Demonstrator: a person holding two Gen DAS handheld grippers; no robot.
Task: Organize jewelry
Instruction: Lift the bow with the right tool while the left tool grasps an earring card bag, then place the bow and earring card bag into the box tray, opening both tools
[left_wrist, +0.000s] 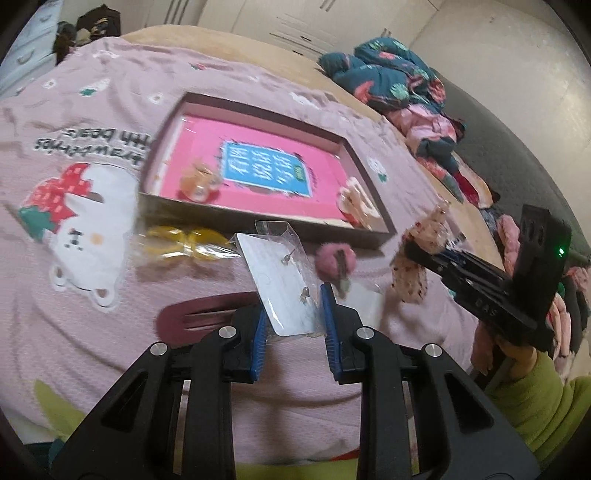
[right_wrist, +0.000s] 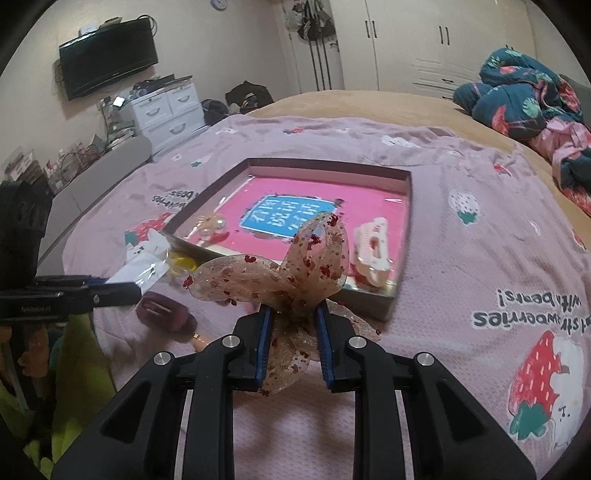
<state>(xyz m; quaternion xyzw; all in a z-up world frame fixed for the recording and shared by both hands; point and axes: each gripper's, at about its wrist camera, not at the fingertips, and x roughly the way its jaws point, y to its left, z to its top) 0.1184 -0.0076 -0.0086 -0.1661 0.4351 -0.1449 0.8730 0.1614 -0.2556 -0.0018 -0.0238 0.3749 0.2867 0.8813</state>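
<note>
Only the left wrist view is showing the earring card (left_wrist: 286, 286) up close: the left gripper (left_wrist: 293, 325) is closing its blue pads on the lower end of this white card in its clear sleeve, holding it above the pink blanket (left_wrist: 110, 122), with two small studs visible on it. That view is also showing a fuzzy pink hair clip (left_wrist: 336, 260) and a yellow packet (left_wrist: 184, 242) lying just in front of the box (left_wrist: 369, 173), things the right wrist view is mostly hiding. The right wrist view is showing the right gripper (right_wrist: 294, 332) pinching the knot of a sheer glittery bow (right_wrist: 295, 258), whose loops are standing in front of the box's near wall and blocking part of its pink floor. Inside the box a pearl-trimmed orange clip (right_wrist: 212, 227) is lying at the left and a cream claw clip (right_wrist: 373, 245) at the right. A maroon clip (right_wrist: 164, 310) is resting on the blanket between the grippers.
</note>
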